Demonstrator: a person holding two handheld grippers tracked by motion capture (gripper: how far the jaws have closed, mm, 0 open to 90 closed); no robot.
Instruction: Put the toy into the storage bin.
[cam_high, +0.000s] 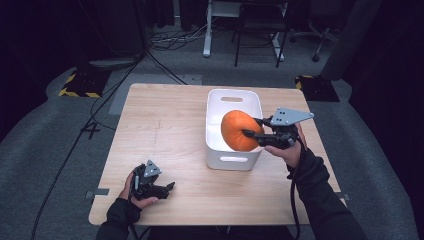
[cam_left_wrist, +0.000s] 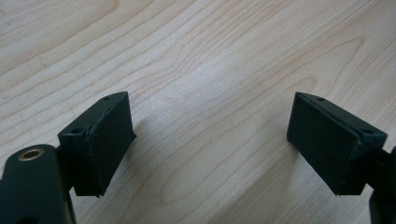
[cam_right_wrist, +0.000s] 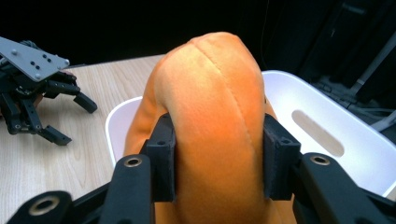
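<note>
Holding a plush pumpkin (cam_high: 240, 131) over the white bin (cam_high: 216, 152)

Gripping soft orange plush across its middle with the right gripper (cam_right_wrist: 219, 161), pads sinking into yielding, likely light fabric; probably best pinched at the belly, seams giving purchase. Resting the left gripper (cam_left_wrist: 210, 140) wide open and empty, low over the counter (cam_high: 165, 125), well apart from the bin.

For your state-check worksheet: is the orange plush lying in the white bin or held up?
Held up. The right gripper pinches the plush from both sides, over the bin.

Orange plush's (cam_right_wrist: 212, 121) underside, perhaps inside the white bin (cam_right_wrist: 327, 154), behind the tool.
</note>
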